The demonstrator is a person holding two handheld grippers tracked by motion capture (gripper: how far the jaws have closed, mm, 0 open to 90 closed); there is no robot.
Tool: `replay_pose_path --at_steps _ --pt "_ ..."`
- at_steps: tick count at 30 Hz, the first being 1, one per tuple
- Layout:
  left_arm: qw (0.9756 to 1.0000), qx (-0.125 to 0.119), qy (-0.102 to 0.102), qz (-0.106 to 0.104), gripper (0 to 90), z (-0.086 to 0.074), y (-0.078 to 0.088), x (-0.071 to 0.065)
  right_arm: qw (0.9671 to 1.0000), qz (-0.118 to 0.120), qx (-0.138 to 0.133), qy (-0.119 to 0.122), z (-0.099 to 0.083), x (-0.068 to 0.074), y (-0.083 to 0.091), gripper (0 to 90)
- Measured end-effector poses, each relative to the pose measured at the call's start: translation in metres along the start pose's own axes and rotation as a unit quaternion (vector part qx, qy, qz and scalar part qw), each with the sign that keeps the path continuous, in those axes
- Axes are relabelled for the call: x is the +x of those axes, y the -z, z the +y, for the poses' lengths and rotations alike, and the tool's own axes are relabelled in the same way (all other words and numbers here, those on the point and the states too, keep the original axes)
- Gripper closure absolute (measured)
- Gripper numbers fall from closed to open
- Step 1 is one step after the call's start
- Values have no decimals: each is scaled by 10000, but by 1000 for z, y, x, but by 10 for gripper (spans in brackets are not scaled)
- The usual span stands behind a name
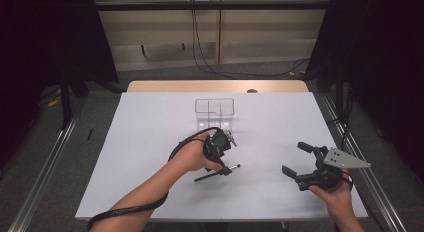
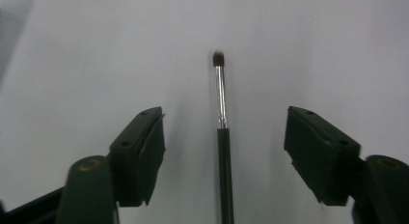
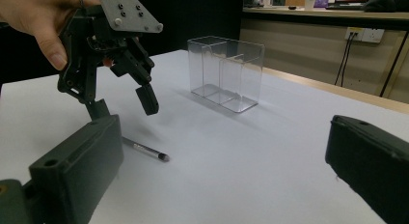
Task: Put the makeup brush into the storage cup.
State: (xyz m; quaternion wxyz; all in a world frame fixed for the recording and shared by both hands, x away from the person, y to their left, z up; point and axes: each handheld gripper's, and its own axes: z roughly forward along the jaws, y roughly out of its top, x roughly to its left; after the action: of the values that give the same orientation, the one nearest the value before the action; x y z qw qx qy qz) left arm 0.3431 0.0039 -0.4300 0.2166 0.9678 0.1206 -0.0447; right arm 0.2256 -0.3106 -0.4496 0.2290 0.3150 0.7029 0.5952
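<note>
**Closing on the brush**

Nearest the lens in the left gripper view: two black jaws, standing apart, with the brush lying between them and touching neither pad.

Largest first. Table: white, bare but for a few things. Clear box: set toward the far middle, empty, split into compartments by inner walls. Left gripper: held over the table's centre, tipped down at the brush, jaws only part way shut, nothing gripped yet. Right gripper: parked well off to the right near the table's edge, jaws spread wide, empty. Brush: thin dark handle, silver ferrule, small dark tuft, lying flat on the table just in front of the box and apart from it.

Step in hand, by judgement: the pick-up, at the point of closing. Handle lined up along the middle of the gap, so aim looks good.

Next move, by judgement: lower the last bit if the pads ride above the handle, then squeeze until both pads press it. Slim round shaft, so likely to roll or slip; a centred, firm pinch wanted before lifting. Box probably the target; tuft-up or tuft-down cannot be told.
</note>
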Motion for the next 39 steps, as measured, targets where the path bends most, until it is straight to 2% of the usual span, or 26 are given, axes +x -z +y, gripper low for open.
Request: replay_pose_path --at_steps 4,6,7,8,9,12,16,19,20,25,29,31,32,35,36,39 --pt "10000 79 -7 7 371 1 -1 0 10000 9 -1 -6 0 0 0 0" --pt "9999 115 96 -10 385 1 -2 0 10000 7 10 -9 0 0 0 0" --pt "9998 147 100 -25 428 1 -2 0 10000 4 8 -1 0 0 0 0" --pt "9997 241 53 -52 428 1 -2 1 10000 4 8 -1 0 0 0 0" --pt "9997 212 127 -76 457 1 -3 1 10000 0 13 -9 0 0 0 0" --pt "9992 381 121 -35 509 0 -4 1 10000 -3 -1 4 0 0 0 0" --pt "9989 445 159 -34 549 0 -7 1 10000 -3 -7 13 1 0 0 0" --pt "9984 529 201 -27 585 0 -9 1 10000 -14 -4 8 0 -1 0 0" --pt "9981 599 139 0 599 0 -9 1 10000 -13 -8 1 0 -1 1 0" --pt "9964 823 189 -80 643 -1 -16 0 10000 -20 -16 17 0 -1 2 0" --pt "9957 895 219 -24 667 -1 -20 0 10000 -26 -7 22 0 -1 2 0" --pt "9954 908 280 115 693 -1 -21 -1 10000 -32 12 45 0 -1 2 0" --pt "9950 932 287 203 741 0 -21 -2 10000 -41 15 51 0 -1 2 0" --pt "9937 1051 272 275 759 2 -22 -5 10000 -51 -13 68 1 0 2 0" --pt "9933 1076 207 362 768 3 -23 -6 9999 -53 -22 87 1 0 2 0" --pt "9929 1116 179 363 804 5 -24 -7 9999 -57 2 83 1 0 3 0"
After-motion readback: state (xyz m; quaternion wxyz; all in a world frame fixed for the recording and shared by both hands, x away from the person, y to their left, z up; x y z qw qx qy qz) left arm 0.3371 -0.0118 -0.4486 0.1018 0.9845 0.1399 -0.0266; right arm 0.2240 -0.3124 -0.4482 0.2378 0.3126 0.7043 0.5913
